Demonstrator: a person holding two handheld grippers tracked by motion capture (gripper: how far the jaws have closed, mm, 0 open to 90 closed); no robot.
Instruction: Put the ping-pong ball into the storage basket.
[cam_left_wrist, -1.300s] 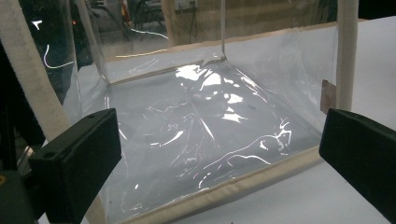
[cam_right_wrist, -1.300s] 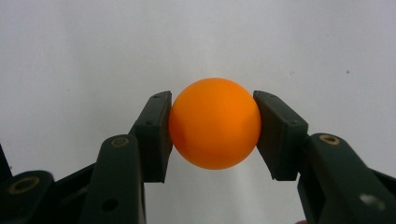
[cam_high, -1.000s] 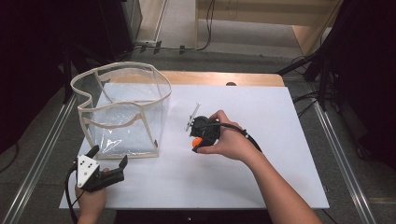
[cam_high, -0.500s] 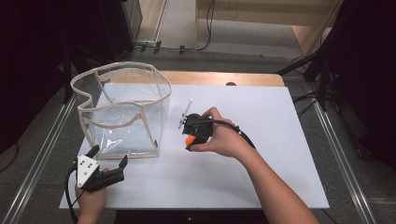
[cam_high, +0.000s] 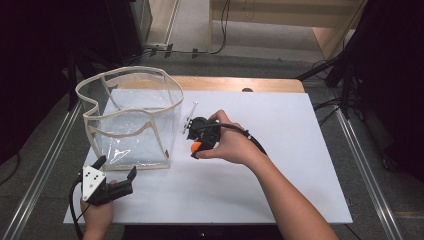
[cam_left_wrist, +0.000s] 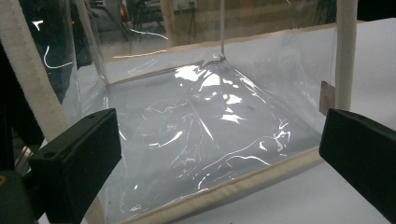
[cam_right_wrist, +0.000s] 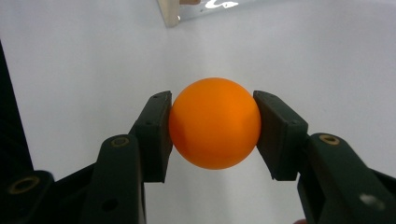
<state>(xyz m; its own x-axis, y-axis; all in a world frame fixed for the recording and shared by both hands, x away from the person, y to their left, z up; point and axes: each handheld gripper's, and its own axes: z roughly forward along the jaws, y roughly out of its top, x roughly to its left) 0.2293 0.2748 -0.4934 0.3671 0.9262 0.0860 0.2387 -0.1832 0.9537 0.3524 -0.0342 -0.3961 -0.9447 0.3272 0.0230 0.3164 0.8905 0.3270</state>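
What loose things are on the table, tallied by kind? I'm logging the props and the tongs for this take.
Orange ball: 1, gripped in the right tongs
Clear plastic bag with beige trim: 1, standing open
Hand-held tongs: 2, right and left tongs, the left open
Total: 4

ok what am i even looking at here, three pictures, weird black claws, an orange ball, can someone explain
There is no robot here: a person holds a hand-operated gripper in each hand at a table covered in white. The wide picture comes from a camera above the table. The other two come from small cameras riding on each gripper, looking out between its two black jaws.

The right gripper is shut on an orange ball; in the high view it sits just right of the bag. The left gripper is open, holds nothing, and faces a clear plastic bag with cream edging, standing open near the table's left side.
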